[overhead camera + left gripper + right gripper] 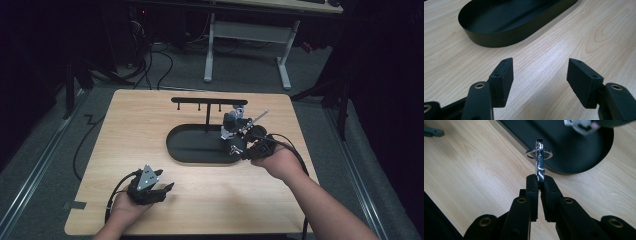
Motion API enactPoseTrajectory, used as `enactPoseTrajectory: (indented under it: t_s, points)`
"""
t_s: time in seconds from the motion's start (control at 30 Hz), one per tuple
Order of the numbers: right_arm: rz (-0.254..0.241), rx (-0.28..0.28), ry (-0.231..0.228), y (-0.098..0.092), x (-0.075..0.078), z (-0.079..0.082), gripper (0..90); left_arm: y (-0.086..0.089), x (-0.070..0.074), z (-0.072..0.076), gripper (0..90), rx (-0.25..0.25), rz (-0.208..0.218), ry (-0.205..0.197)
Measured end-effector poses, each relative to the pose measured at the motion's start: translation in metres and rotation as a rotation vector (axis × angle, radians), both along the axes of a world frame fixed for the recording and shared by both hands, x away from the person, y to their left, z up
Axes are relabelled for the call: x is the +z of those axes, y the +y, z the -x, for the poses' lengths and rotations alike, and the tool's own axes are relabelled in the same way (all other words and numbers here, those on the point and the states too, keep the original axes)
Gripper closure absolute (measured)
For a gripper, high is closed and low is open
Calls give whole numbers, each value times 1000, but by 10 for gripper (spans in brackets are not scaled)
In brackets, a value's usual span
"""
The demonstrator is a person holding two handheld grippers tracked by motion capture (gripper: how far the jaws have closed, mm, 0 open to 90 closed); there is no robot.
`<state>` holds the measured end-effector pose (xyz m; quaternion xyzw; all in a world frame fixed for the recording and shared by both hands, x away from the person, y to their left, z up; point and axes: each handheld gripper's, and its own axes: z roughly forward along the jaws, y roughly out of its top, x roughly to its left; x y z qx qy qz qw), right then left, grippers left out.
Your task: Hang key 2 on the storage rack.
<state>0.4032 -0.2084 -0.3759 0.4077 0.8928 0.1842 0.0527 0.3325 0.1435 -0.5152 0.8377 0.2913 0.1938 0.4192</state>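
At about four o'clock from the middle of the desk (150, 120), just off the right end of the black oval tray (195, 150), the right tool (244, 150) has its jaws pressed together on the lower end of a chrome snap clip (539, 165), whose key ring (539, 153) stands out from the top of the clip above the tray's rim. The tray carries a T-shaped hanger stand (208, 102) with a row of small pegs under its crossbar, and from the high view a small cluster of keychain pieces (234, 127) sits at the tray's three o'clock end, too blurred to name exactly. The work in hand looks like carrying the clip up to one of those pegs. To do it well, the grip should stay low on the clip so the ring hangs free and open to the peg; the approach is best made from the front of the crossbar, ring first and level with a peg, then eased over it before any release. A tilt of the wrist could turn the ring edge-on and make it miss. The left tool (156, 192) rests at seven o'clock on the desk, jaws apart and holding nothing, well apart from the tray; it could steady the tray if the stand rocks.
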Motion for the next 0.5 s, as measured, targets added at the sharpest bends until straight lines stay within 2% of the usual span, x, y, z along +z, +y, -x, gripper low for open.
enactPoseTrajectory:
  t_s: [0.23, 0.5]
  points:
    - [13, -29, 10, 4, 13, -14, 852, 0, 0, 1, 389, -6, -1, -2]
    - [24, -35, -4, 7, 27, -29, 852, 1, 1, 0, 389, -3, 3, -1]
